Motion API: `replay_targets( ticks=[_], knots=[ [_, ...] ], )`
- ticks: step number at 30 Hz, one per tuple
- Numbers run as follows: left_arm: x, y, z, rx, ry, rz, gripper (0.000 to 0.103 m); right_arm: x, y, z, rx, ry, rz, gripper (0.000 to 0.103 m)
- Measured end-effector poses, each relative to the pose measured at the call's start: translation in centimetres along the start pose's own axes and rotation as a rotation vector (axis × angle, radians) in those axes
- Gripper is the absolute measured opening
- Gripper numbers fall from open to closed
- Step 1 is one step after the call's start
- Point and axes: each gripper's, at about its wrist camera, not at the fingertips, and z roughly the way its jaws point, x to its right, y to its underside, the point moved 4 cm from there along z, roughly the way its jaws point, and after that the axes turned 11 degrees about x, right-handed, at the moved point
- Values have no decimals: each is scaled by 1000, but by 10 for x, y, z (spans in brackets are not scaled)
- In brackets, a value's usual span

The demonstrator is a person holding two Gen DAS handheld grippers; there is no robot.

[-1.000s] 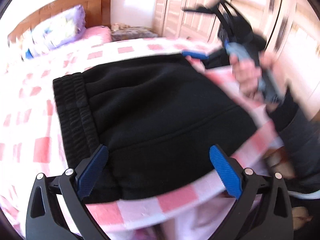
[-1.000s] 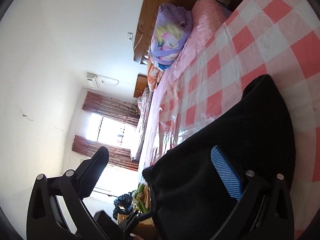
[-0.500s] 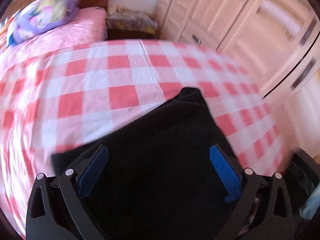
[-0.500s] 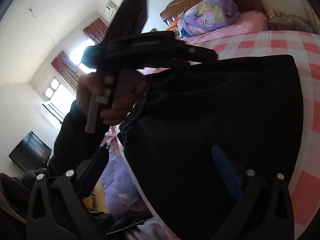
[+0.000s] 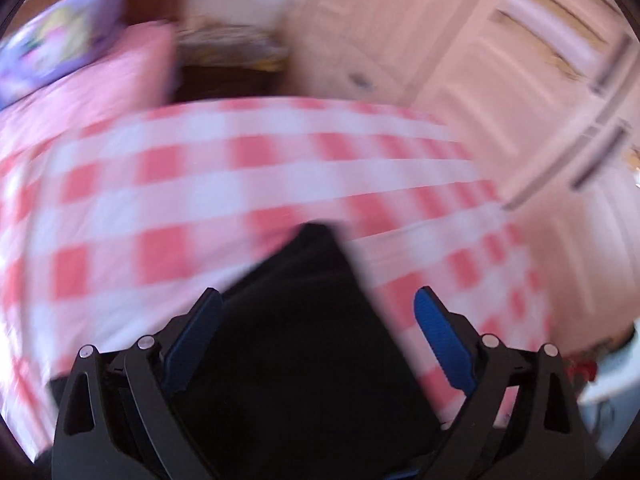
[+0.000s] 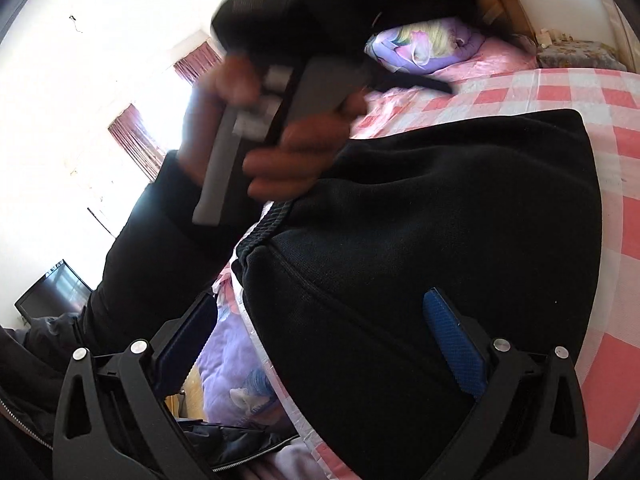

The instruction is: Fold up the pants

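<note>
Left wrist view blurred: our left gripper [image 5: 318,340] fingers wide, empty, over pants [image 5: 304,344] at 6 o'clock on checked bedsheet [image 5: 160,200]. Right wrist view: hand [image 6: 272,136] at 10 o'clock; our right gripper [image 6: 320,344] wide, empty, pants folded beneath. We judge fabric thick, soft, floppy; grip ribbed waistband [image 6: 264,228].

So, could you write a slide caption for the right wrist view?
Open right gripper over folded black pants on a checked bed; the person's hand holds the other gripper.
</note>
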Motion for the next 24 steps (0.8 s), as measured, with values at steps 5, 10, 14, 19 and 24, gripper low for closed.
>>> replay_targets(
  ticks=[5, 10, 14, 19, 24],
  knots=[
    [24, 8, 68, -276, 63, 76, 96, 5, -1, 0, 5, -3, 12, 99],
    [10, 2, 92, -249, 33, 22, 95, 11, -2, 0, 11, -24, 26, 99],
    [18, -21, 70, -107, 24, 57, 89, 11, -1, 0, 15, -33, 31, 99],
    [48, -19, 55, -151, 118, 134, 91, 10, 0, 1, 18, -32, 30, 99],
    [37, 9, 106, -269, -22, 223, 92, 9, -2, 0, 17, -18, 25, 99]
  ],
)
